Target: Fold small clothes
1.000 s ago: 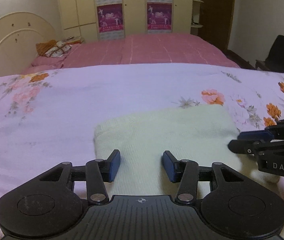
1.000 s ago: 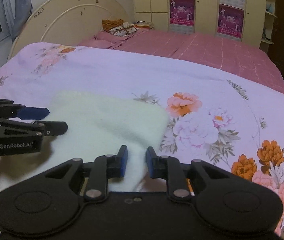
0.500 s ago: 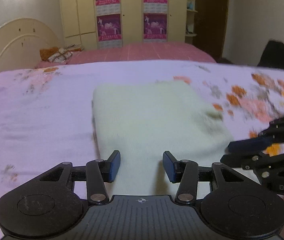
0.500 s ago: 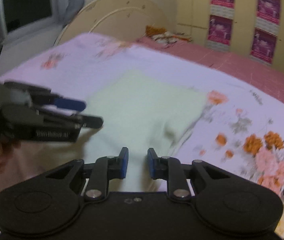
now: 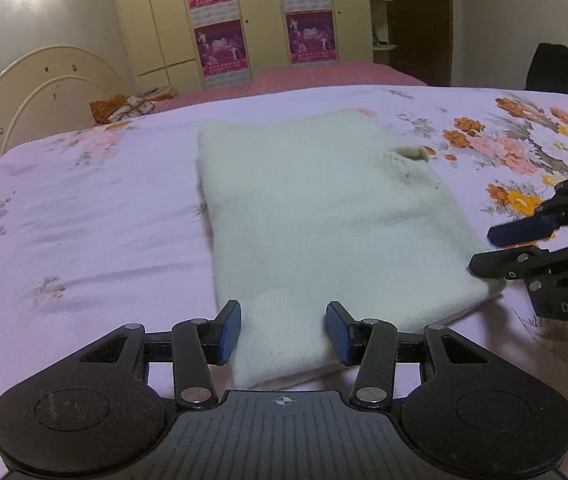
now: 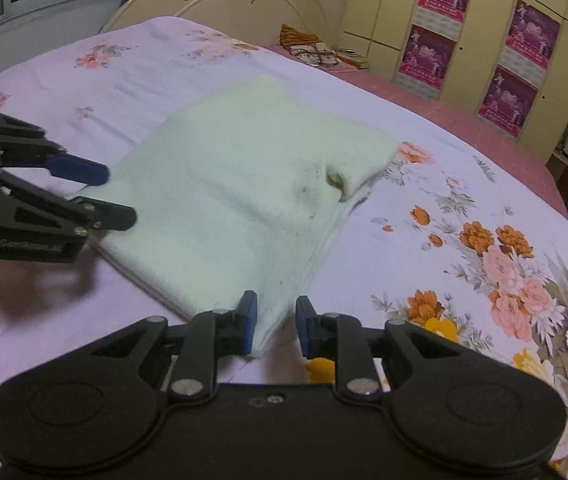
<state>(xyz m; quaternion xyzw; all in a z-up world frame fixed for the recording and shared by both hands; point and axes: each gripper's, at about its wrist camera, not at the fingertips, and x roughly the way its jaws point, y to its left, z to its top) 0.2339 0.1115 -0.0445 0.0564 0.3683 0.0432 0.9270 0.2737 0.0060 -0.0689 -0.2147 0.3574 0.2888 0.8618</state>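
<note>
The floral bedsheet point(image 5: 84, 216) spreads out ahead of both grippers and to either side of them, and on it, directly in front of the fingers, lies the cream garment point(image 5: 323, 216), already doubled into a thick rectangle whose near edge runs from one gripper to the other. The left gripper point(image 5: 282, 332) stands at the near left corner of that edge; its jaws have just been opening and are parted, the soft edge lying in the gap without either pad pressing on it. The right gripper point(image 6: 276, 326) stands at the near right corner, jaws narrower but also just opening, with the layered corner between them and, as far as the view shows, not clamped. A small tan tag or label point(image 6: 335, 179) shows ahead of the right gripper, beyond its fingertips and near the far right corner. The step in hand looks like releasing the near edge after laying the fold down. To do it well, both pairs of jaws should clear the fabric fully before the hands draw back, so that no fleece snags on a pad and drags the top layer askew. Withdraw low and straight along the fingers rather than lifting. The layers at the right edge seem slightly offset, and a light square-up there would help.
</note>
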